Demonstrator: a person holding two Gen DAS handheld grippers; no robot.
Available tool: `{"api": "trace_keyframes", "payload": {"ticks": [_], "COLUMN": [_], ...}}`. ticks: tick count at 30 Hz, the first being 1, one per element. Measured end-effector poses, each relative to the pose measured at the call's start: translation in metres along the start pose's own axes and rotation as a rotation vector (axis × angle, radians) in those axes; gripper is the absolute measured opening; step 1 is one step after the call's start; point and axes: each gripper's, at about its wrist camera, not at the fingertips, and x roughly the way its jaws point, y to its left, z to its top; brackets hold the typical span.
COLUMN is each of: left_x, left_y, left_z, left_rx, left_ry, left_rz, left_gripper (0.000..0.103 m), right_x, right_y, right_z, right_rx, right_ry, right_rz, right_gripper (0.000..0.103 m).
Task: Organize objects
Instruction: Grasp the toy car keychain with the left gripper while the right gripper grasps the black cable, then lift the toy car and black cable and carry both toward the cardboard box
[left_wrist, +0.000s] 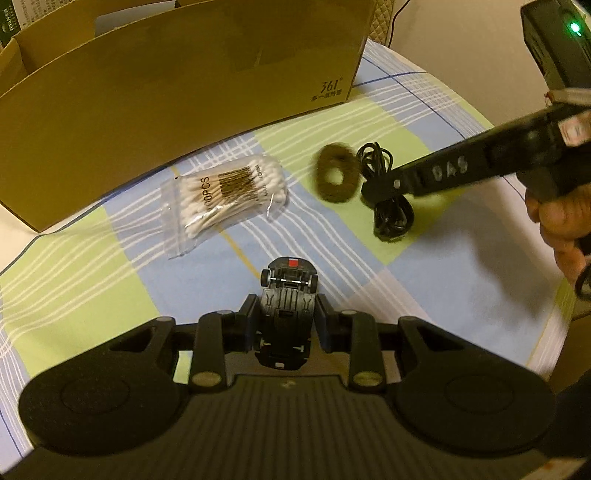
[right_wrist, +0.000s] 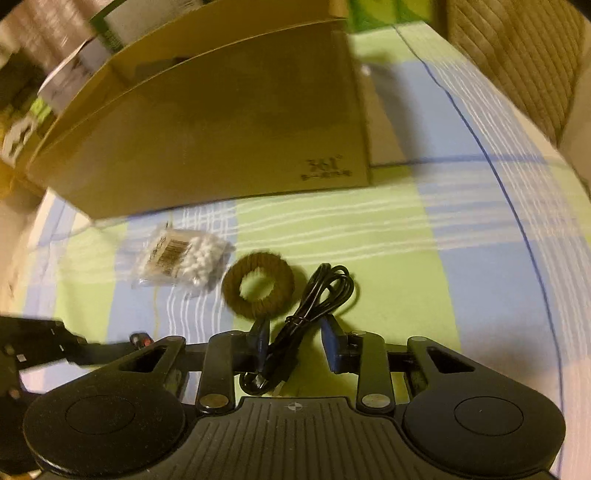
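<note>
2 tongs: left tongs (left_wrist: 286, 314) clamp toy car (left_wrist: 287, 295); right tongs (right_wrist: 297, 341), narrow, straddle black cable (right_wrist: 314, 306).

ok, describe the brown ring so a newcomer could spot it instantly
Start at the big cardboard box standing on the checked cloth. In front of it three small items lie in a row: a bag of cotton swabs, then the brown ring, then a coiled black cable. It is the only fuzzy, doughnut-shaped piece.
</note>
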Motion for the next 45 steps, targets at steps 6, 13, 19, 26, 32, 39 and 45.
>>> {"api": "trace_keyframes", "payload": {"ticks": [6, 13, 19, 26, 32, 39, 45], "left_x": [-0.003, -0.001, 0.002, 0.002, -0.019, -0.052, -0.083], "left_y": [-0.005, -0.008, -0.013, -0.016, -0.016, -0.023, -0.035], "left_z": [-0.006, -0.008, -0.007, -0.007, -0.009, -0.007, -0.010], "left_rx": [0.009, -0.005, 0.010, -0.016, -0.064, -0.135, -0.176], "left_ry": [0.005, 0.001, 0.010, 0.018, -0.012, -0.042, -0.074], "left_rz": [0.014, 0.036, 0.060, 0.082, 0.099, 0.109, 0.126], "left_gripper": [0.027, 0.027, 0.026, 0.026, 0.026, 0.026, 0.026], "right_x": [-0.011, -0.017, -0.013, -0.022, -0.048, -0.088, -0.118], "right_y": [0.007, 0.003, 0.008, 0.008, 0.005, 0.016, 0.030], "right_z": [-0.015, -0.027, -0.027, -0.028, -0.028, -0.029, -0.033], "right_rx": [-0.146, -0.205, -0.225, -0.210, -0.180, -0.181, -0.190], "right_ry": [0.050, 0.066, 0.068, 0.056, 0.024, -0.032, -0.073], "right_rz": [0.024, 0.022, 0.000, 0.009, 0.031, 0.037, 0.048], "right_gripper": [0.011, 0.011, 0.011, 0.011, 0.011, 0.011, 0.011]}}
